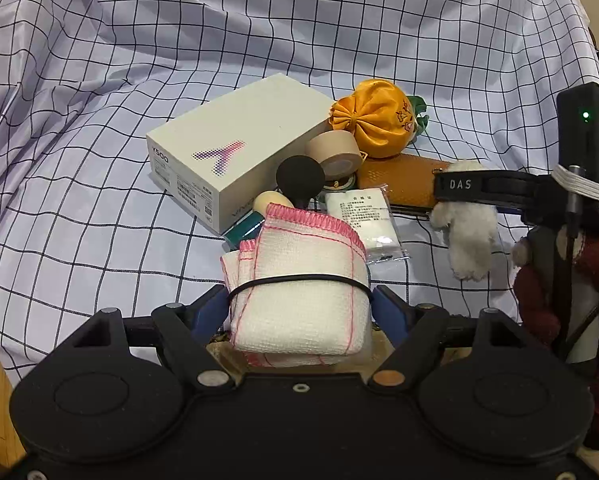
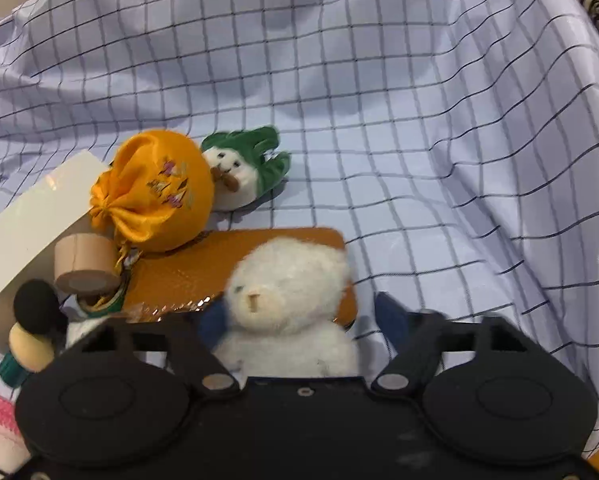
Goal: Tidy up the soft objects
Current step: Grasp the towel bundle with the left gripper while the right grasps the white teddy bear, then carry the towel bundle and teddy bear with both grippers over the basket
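Left gripper (image 1: 299, 312) clamps its blue fingers (image 1: 207, 312) onto a rolled white cloth (image 1: 299, 304) with pink stitching and a black band. Right gripper (image 2: 299, 316) brackets a white plush bear (image 2: 287, 300): one blue pad touches it, the other stands apart; its arm reads "DAS". On the checked sheet (image 1: 99, 80) lie a white box (image 1: 235, 144) marked "Y500", an orange pouch (image 1: 375, 120), a tape roll (image 1: 333, 154) and a sachet (image 1: 363, 216) with unreadably small print.
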Action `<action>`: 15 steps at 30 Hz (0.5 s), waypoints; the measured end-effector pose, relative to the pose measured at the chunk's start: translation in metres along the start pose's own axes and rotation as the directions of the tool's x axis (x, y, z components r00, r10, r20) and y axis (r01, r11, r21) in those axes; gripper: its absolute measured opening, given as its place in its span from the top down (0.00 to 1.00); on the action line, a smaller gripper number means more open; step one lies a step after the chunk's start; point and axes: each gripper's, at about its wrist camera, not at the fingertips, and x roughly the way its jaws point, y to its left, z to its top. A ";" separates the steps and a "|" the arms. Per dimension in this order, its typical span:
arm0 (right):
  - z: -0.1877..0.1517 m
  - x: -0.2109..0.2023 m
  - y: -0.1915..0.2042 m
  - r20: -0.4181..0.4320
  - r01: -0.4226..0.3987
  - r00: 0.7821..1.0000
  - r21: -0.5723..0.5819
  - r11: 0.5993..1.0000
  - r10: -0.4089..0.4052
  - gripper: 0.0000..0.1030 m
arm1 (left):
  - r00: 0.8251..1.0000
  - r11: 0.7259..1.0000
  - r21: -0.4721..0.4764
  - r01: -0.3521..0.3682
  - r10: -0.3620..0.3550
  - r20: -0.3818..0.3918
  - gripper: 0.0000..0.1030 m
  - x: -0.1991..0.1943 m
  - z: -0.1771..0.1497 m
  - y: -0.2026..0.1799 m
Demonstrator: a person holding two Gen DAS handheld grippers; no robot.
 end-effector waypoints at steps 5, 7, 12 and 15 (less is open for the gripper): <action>-0.001 -0.012 -0.005 0.002 -0.021 1.000 0.015 1.000 0.021 0.53 | 1.000 1.000 0.005 -0.001 0.001 0.008 0.29 -0.008 -0.003 -0.003; -0.002 -0.024 -0.009 0.016 -0.041 0.999 0.027 0.999 0.041 0.53 | 1.000 1.000 0.009 -0.003 0.003 0.015 0.29 -0.012 -0.004 -0.005; -0.007 -0.066 -0.019 0.064 -0.104 0.993 0.052 0.993 0.101 0.53 | 0.999 1.000 0.017 -0.007 0.006 0.039 0.29 -0.029 -0.012 -0.013; -0.017 -0.096 -0.028 0.092 -0.156 0.984 0.067 0.985 0.150 0.53 | 0.998 1.000 0.023 -0.012 0.010 0.056 0.29 -0.041 -0.019 -0.017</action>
